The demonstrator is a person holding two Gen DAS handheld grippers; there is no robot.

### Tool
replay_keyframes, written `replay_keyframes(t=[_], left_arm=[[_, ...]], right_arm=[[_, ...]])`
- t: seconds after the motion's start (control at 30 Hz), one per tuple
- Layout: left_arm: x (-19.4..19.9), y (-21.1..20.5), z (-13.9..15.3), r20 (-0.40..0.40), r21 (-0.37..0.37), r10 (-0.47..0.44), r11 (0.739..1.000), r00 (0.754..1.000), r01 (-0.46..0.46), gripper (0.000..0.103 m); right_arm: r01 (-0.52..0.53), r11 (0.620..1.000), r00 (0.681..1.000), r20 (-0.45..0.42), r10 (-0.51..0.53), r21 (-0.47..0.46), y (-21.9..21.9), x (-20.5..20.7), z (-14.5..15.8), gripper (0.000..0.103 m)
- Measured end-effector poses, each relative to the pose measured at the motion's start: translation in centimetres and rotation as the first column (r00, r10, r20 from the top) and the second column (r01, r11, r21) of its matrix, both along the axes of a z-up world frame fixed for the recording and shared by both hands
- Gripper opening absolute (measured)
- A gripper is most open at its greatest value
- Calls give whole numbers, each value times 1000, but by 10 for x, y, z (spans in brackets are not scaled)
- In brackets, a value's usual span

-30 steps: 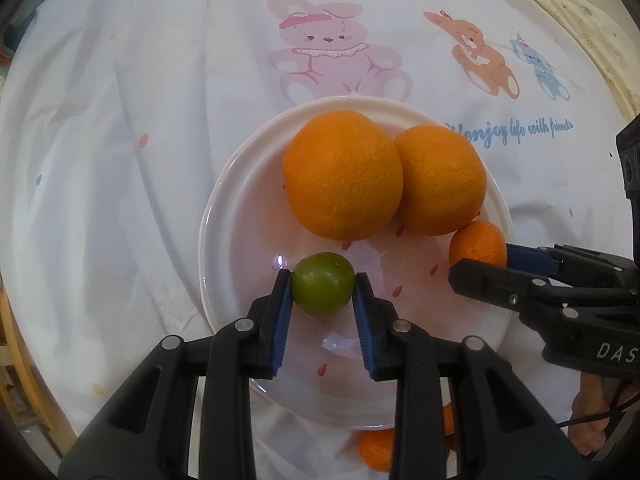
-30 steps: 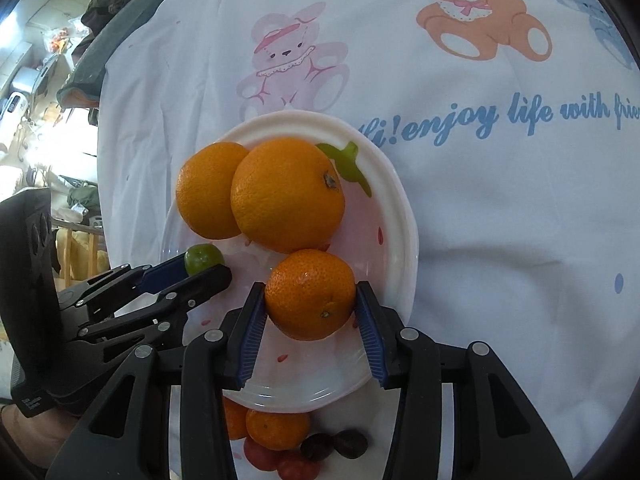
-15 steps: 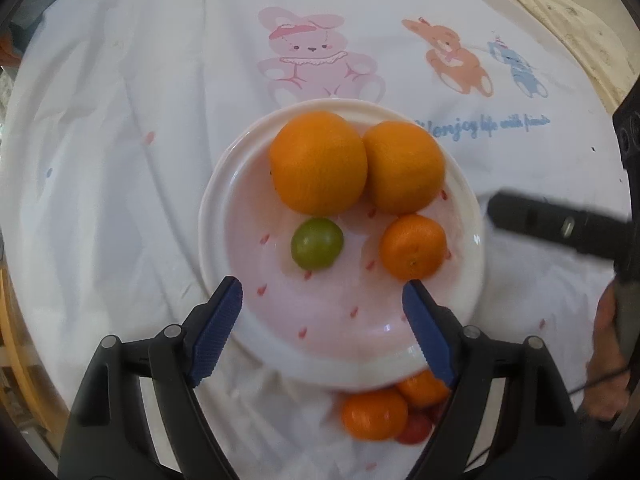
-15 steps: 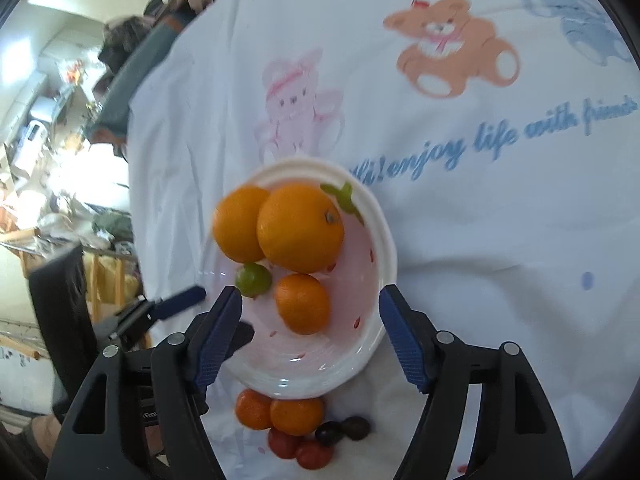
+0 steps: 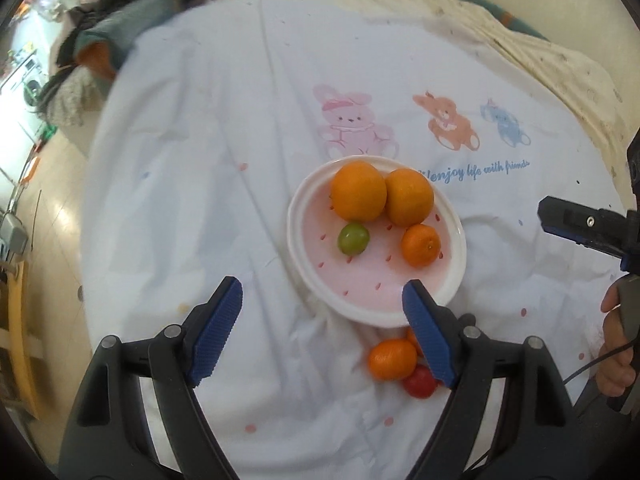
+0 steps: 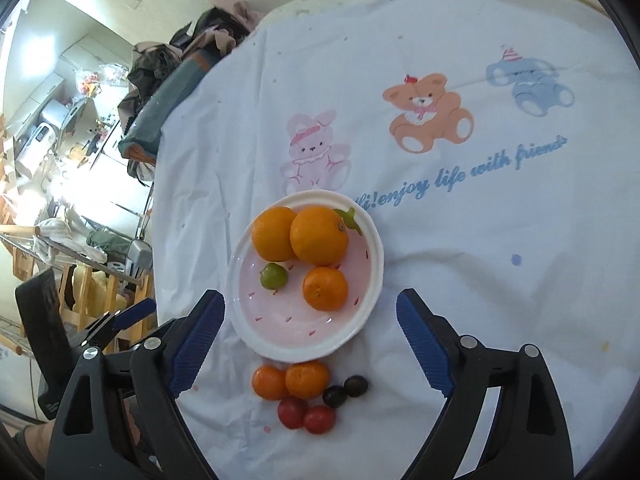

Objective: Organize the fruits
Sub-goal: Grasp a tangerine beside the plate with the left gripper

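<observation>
A white plate (image 5: 454,268) (image 6: 360,320) on the cartoon-print cloth carries two big oranges (image 5: 358,191) (image 6: 318,235), a small mandarin (image 5: 421,245) (image 6: 325,288) and a green fruit (image 5: 353,238) (image 6: 274,275). My left gripper (image 5: 322,330) hangs open above the plate's near rim, empty. Jaws still opening, my right gripper (image 6: 310,338) hovers over the plate's near edge with nothing between its fingers. Just short of the plate lie two loose mandarins (image 6: 290,380) (image 5: 392,359), two red cherry tomatoes (image 6: 306,416) (image 5: 419,382) and two dark grapes (image 6: 345,391).
The cloth (image 5: 208,168) covers a round table whose edge falls off to the left. Piled clothes (image 5: 132,28) sit at its far left. A cream knitted throw (image 5: 552,60) lies at the far right. A person's hand (image 5: 614,352) holds the right gripper's handle.
Both grippers let go: the left released the green fruit, the right the small mandarin, which now rest on the plate. Both rose and pulled back, so the plate looks smaller.
</observation>
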State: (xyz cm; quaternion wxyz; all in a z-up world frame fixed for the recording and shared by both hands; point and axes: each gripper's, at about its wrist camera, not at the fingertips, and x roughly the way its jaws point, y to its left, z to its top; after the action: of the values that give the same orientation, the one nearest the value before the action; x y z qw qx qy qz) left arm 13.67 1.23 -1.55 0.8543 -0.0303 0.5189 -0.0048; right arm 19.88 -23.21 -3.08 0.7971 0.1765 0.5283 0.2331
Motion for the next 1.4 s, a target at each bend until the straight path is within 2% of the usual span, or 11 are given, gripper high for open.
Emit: replay_keyframes(t=[0.33,0.47,0.6,0.77,1.0,1.1,1.2,1.4], left_arm=[[-33,8,-14,-28,-48,32,998,999,-34,80],[-35,-2,-24,-49,-88,-14,996,999,10,80],[-36,-18,-44,-106,-77,-61,996,992,53,80],[-36,-40,-66,-164,-99,-125,989,978,110,79],[-23,-55,-91,-242,-122,-162,983,957,136,65],[-18,-57,-98,-251,-122,-157,984,955,130,61],[-12,-58,-102,-259,-158,-169,979,951,131,54],[-6,-59,-108,-261,-187,-170,975,950,123,52]], right_arm=[[42,999,999,16,-42,8,-14,-46,10,90],[64,998,997,36,-64,3,-18,-62,14,90],[95,995,994,42,-96,25,-25,-78,18,90],[140,989,990,16,-141,51,-35,-87,15,90],[163,985,987,-6,-163,62,-45,-87,12,90],[167,985,986,-3,-167,45,-48,-89,12,90],[173,984,985,-12,-172,42,-51,-88,9,90],[175,984,984,-15,-175,33,-52,-87,8,90]])
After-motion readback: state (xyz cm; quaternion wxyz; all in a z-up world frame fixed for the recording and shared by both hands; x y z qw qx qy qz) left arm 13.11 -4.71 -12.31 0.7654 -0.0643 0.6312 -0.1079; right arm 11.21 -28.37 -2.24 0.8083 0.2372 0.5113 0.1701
